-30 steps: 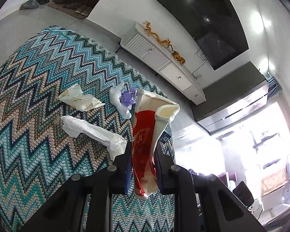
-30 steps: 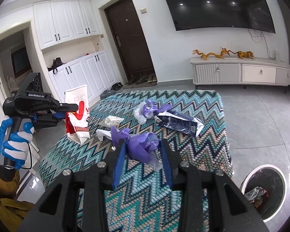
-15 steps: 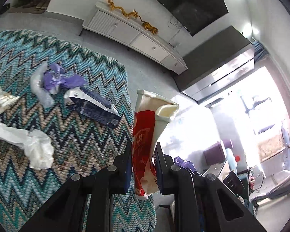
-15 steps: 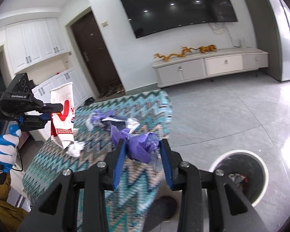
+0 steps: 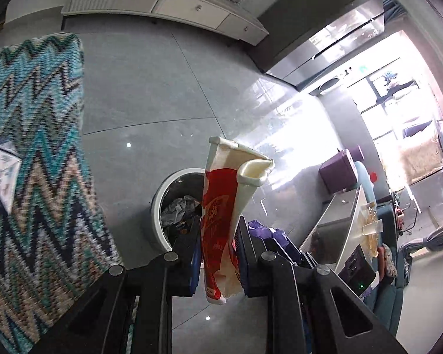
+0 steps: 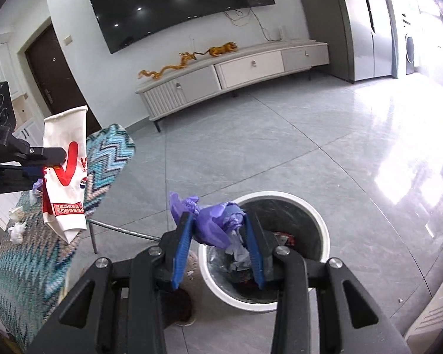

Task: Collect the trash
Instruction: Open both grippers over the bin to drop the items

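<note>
Left gripper (image 5: pixel 218 253) is tilting downward, jaws pinching a crushed paper cup (image 5: pixel 227 206) upright. Right gripper (image 6: pixel 218 244) is tilting down, jaws pinching a purple wrapper (image 6: pixel 212 221) above the bin (image 6: pixel 322 227) rim. Worktop (image 5: pixel 35 147) edge is lying left; open floor (image 6: pixel 280 153) beyond.

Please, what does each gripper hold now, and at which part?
Left gripper pinches the flattened red-and-white paper cup near its lower end. Right gripper clamps the crumpled purple wrapper around its middle.
</note>
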The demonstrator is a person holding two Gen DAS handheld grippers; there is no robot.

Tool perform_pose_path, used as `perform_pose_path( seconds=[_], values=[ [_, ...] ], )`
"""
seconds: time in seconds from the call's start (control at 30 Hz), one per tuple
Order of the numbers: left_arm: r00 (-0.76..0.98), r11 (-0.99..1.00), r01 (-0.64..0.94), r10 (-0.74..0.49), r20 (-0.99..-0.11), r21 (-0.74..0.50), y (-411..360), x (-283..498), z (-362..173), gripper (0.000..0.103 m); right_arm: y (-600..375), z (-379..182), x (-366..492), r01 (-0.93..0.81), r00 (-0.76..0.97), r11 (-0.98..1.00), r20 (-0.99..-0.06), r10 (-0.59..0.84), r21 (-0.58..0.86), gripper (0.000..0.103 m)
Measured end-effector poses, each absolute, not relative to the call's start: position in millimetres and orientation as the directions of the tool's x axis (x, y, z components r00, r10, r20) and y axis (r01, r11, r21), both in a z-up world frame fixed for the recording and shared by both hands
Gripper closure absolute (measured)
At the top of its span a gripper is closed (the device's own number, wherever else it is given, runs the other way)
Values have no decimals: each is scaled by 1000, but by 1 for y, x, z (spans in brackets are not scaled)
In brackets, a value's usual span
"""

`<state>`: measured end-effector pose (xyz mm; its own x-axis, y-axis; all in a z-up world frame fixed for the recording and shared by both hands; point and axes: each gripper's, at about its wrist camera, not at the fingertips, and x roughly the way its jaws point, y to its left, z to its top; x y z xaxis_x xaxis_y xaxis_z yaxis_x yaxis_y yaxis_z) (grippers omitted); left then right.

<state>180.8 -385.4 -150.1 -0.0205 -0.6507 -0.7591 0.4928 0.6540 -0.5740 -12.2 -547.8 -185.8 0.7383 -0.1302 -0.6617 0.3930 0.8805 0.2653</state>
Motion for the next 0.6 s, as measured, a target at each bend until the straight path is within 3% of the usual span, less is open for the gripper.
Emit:
perform_pose_path(
  seconds=[0.4,0.53,0.6],
  values=[
    [-45,672,546,-572,-819,-500,-470,175,-214,76,-594,-255,13,496,620,850,-757,-205,175,66],
    [-83,658,546,-573,-815,-519,-477,178,-225,72,-600,-274,24,523,572,841,-789,-226,138,40],
    [-82,648,558,-578,-812,-518,-477,177,-222,72,-601,-280,25,535,556,835,-798,-234,129,40]
  ],
)
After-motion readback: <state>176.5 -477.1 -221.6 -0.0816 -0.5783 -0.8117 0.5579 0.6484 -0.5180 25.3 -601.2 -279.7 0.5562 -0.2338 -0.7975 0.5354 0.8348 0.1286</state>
